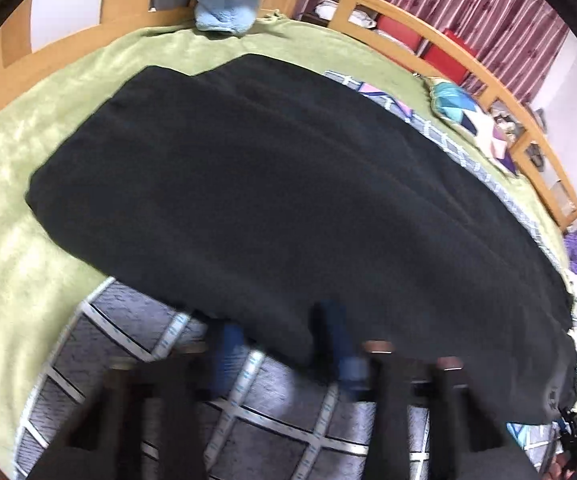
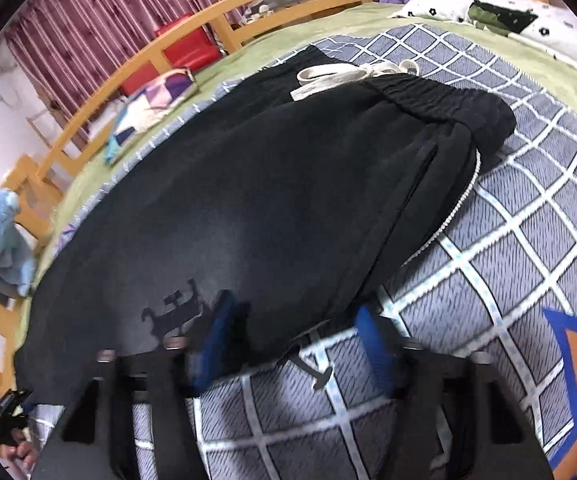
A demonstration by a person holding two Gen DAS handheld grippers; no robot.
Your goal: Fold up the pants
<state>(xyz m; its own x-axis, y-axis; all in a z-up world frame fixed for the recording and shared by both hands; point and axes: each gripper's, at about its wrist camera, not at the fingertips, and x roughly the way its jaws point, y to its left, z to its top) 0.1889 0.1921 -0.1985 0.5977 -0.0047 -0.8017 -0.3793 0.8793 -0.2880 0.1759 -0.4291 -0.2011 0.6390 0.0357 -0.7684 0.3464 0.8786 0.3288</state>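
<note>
Green-blanketed bed (image 1: pixel 12 280), black pants (image 1: pixel 272 200) spread flat on checked quilt (image 2: pixel 528 240).
Left gripper (image 1: pixel 284 344) and right gripper (image 2: pixel 296 332): both spread wide, straddling the near pants edge.

Both hand-held gripper (image 1: pixel 284 344) (image 2: pixel 296 336) tips blurred; pants (image 1: pixel 288 200) hide checked blanket (image 1: pixel 248 412) middle.

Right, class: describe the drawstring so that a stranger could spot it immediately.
Find the bed's grey checked blanket, then the black pants spread across it. At their elastic waistband lies the drawstring: a flat cream cord, the only pale thing on that dark fabric.
</note>
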